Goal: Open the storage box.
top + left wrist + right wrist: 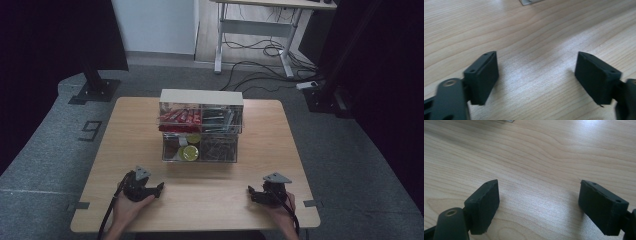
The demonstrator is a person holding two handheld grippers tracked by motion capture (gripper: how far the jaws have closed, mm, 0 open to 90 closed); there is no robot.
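A clear two-tier organizer box (201,131) stands at the middle of the wooden table (260,165); its upper tier holds red packets (179,118) and dark items, its lower tier holds round yellow-lidded tins (190,152) and dark clips. My left gripper (159,189) rests near the table's front left, held by a hand, pointing right. My right gripper (251,192) rests at the front right, pointing left. In the left gripper view the left gripper (536,75) is open over bare wood. In the right gripper view the right gripper (539,202) is open over bare wood as well.
Bare table surface lies between the two grippers and in front of the organizer. A corner of the organizer (530,2) peeks in at the top of the left gripper view. Beyond the table are a dark stand base (94,90), a desk frame (255,35) and floor cables (260,65).
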